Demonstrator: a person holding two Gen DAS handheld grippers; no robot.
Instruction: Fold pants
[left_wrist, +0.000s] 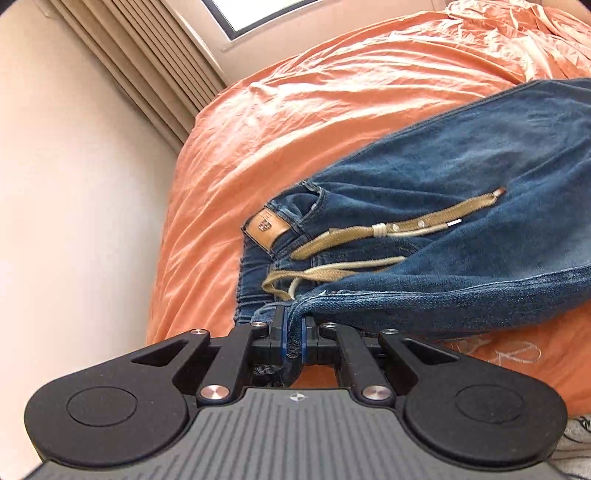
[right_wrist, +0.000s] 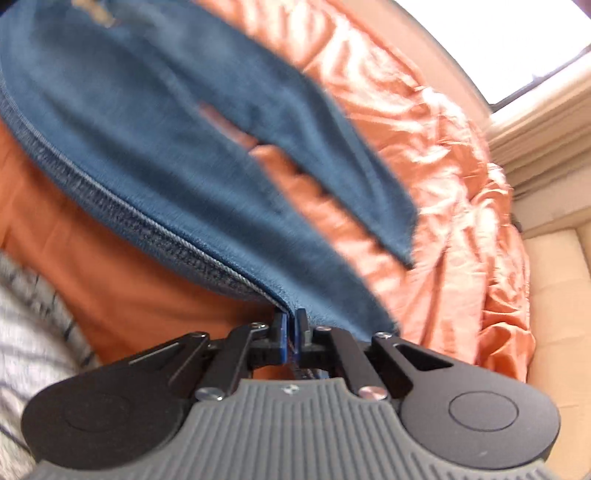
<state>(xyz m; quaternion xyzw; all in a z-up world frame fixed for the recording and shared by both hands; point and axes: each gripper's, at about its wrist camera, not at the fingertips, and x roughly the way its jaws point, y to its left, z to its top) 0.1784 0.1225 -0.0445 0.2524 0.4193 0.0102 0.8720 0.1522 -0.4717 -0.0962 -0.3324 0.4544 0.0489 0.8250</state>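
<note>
On the big bed (left_wrist: 332, 92) with its orange sheet lie the blue jeans (left_wrist: 480, 166). They stretch from the near left, where the waist is, off to the far right. In the right wrist view the picture is blurry, but both legs (right_wrist: 184, 129) show, with a strip of orange sheet between them.

The jeans look thick and a bit heavy, yet soft and floppy, so they will sag wherever nothing holds them up. They do not look slippery. The thick sewn edges seem like the best spots to grab, because they bunch up less than the flat cloth.

A tan belt (left_wrist: 388, 229) with a pale cord lies loose across the waist and may flop about. A brown tag (left_wrist: 266, 227) sits on the waistband.

The left hand-held gripper (left_wrist: 294, 334) is clenched on a fold of denim at the near edge by the waist. The right hand-held gripper (right_wrist: 291, 328) is clenched on the seam edge of one leg.
</note>
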